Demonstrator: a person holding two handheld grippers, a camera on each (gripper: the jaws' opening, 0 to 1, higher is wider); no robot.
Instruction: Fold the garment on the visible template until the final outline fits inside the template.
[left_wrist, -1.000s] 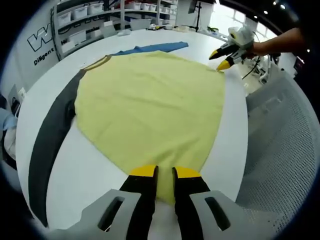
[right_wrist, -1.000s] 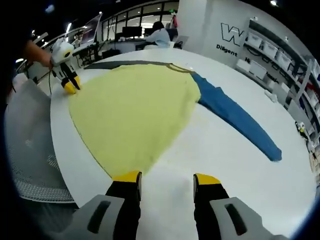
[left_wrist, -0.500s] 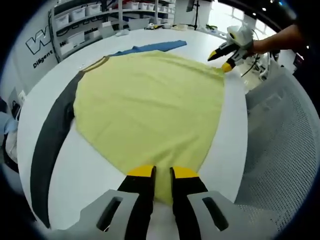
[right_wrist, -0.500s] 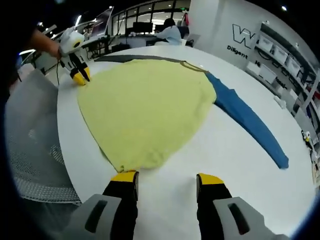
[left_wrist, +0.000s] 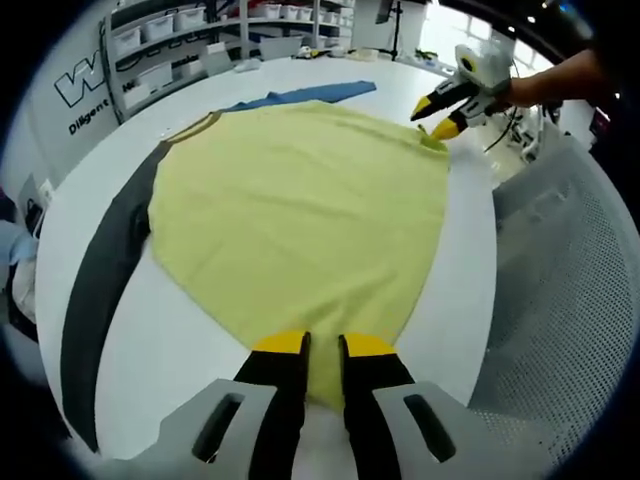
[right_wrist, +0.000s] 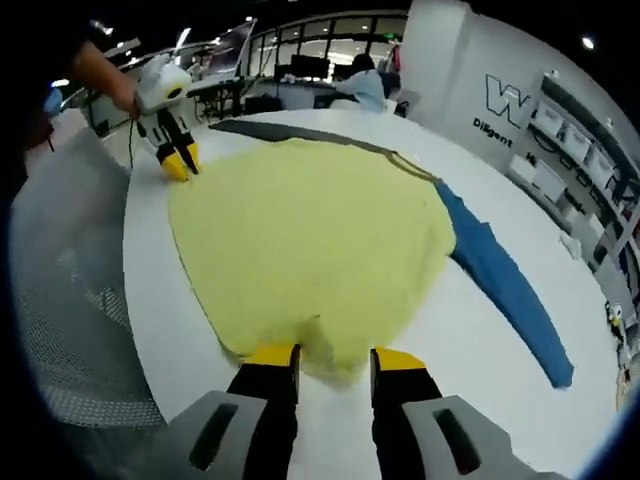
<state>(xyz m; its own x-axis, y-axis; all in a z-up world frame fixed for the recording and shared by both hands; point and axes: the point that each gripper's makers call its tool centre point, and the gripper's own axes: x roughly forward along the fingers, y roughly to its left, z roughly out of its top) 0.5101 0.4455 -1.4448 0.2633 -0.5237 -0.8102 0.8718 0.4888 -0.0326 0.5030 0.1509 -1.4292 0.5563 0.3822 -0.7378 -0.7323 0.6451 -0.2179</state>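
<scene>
Spreading across a round white table in a workshop with wall shelving: a yellow garment with one blue sleeve and one grey sleeve. Clamping the near hem, jaws nearly closed on cloth: left gripper. Straddling the opposite hem corner, jaws partly apart: right gripper, beside a perforated grey panel.

White round table, yellow garment spread flat on it
</scene>
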